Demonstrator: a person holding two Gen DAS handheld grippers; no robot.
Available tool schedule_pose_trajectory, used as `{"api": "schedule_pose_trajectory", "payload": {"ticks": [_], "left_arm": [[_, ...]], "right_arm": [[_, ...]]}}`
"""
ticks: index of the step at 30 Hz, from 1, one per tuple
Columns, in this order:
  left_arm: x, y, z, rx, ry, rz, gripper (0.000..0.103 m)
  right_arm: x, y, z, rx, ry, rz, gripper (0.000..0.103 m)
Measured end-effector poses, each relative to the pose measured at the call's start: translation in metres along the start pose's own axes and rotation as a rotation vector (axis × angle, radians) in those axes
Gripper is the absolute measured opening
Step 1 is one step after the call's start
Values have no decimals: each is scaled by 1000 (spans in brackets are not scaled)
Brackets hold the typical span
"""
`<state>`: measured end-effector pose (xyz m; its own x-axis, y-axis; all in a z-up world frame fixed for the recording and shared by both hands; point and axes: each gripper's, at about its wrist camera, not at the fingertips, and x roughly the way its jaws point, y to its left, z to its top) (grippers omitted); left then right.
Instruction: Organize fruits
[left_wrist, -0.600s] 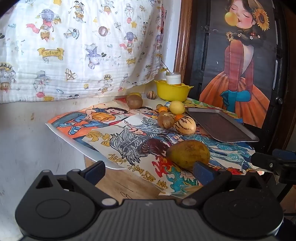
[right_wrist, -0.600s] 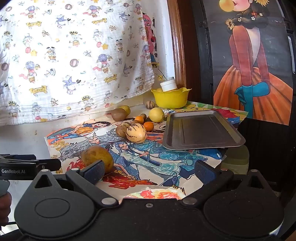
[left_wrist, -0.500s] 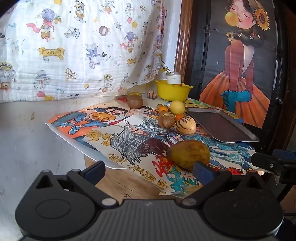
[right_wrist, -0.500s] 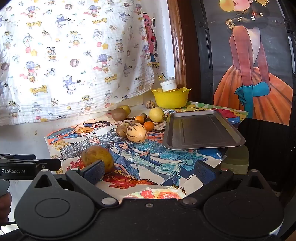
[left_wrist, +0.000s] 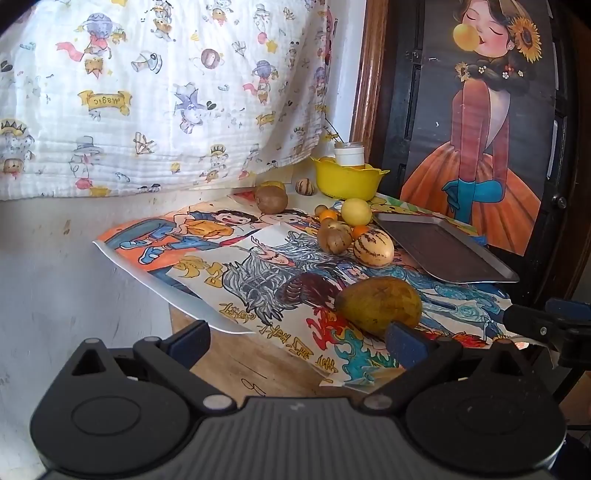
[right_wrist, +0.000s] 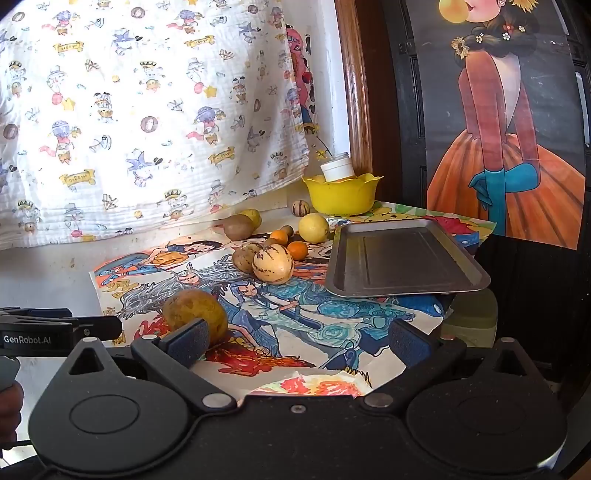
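While the metal tray (right_wrist: 402, 264) lies empty at the surface's right, the mango (left_wrist: 378, 304) lies on its side on the drawings, long axis left-right, narrow end pointing left. Both the left gripper (left_wrist: 297, 338) and right gripper (right_wrist: 299, 341) are spread, holding nothing.

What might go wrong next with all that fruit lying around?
The tray juts past the table's edge, so fruit loaded on that side might tip it. The mango and the other round fruits lie loose on paper drawings and may roll if nudged by the open left gripper.
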<state>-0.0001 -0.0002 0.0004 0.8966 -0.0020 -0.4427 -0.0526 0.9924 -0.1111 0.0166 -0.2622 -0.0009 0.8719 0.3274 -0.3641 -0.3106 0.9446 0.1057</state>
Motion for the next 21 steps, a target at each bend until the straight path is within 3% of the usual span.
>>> {"api": "schedule_pose_trajectory", "payload": {"ticks": [21], "left_arm": [[0,1,0,-5,3,-4,103]], "right_arm": [[0,1,-1,-1,2,0,103]]}}
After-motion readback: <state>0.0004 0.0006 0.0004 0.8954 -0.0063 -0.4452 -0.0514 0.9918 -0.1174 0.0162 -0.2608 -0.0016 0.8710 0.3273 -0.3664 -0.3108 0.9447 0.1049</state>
